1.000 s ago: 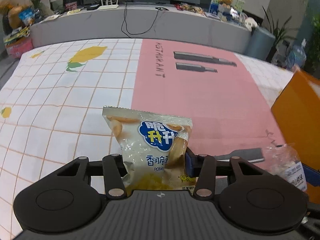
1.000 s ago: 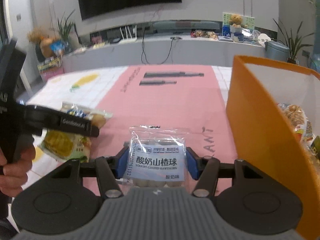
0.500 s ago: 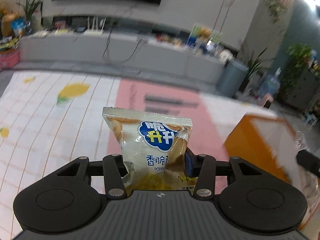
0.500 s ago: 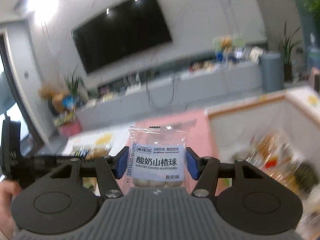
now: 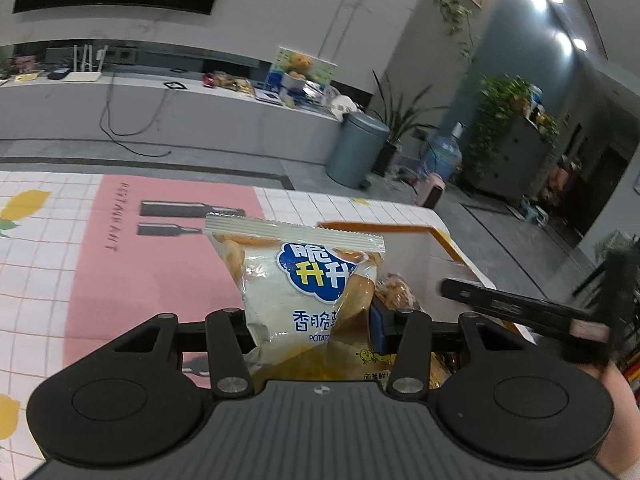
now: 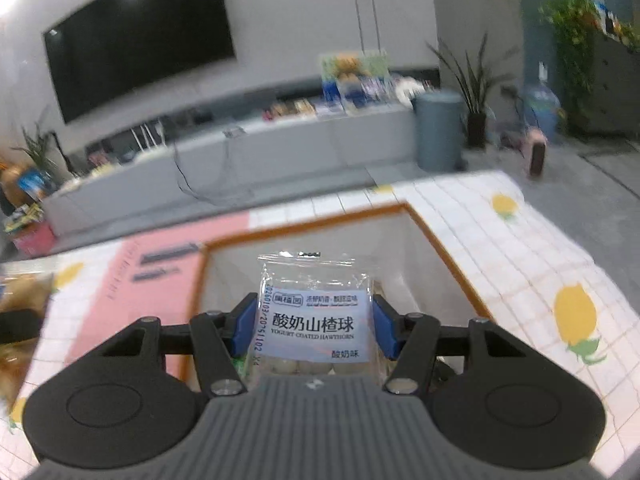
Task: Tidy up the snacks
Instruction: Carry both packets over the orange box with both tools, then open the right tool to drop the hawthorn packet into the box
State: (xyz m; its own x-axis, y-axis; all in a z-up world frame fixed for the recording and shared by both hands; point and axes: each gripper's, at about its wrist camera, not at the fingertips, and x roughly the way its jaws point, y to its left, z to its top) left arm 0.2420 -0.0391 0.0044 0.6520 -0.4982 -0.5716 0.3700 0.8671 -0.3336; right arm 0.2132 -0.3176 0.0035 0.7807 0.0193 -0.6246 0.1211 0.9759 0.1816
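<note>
Two hand-held grippers, two snack packets, one orange bin.

Left gripper: jaws part closed, clamped on a single potato chip bag, held upright with sealed top edge uppermost, above the near left edge of the orange bin. Blue pad visible only on the bag's right side; left pad hidden behind the bag.

Right gripper: jaws about half closed, both blue pads pressed against the sides of one clear hawthorn ball packet, white label facing the camera, three pale balls visible along its lower edge. Packet poised over the open bin, inside the rim as seen from the right wrist.

Bin: one, orange rim, pale inner walls, resting on the tablecloth; at least one other snack pack inside, partly masked by the chip bag and gripper links.

Obstructions, left wrist view: black bar of the other gripper crossing over the bin at right, with a hand below it.

Surroundings: tablecloth with white grid, lemon prints and one pink panel bearing two dark bottle shapes; one grey bin; one water jug; one wall screen; long grey counter with scattered items; several potted plants. Right wrist view blurred.
</note>
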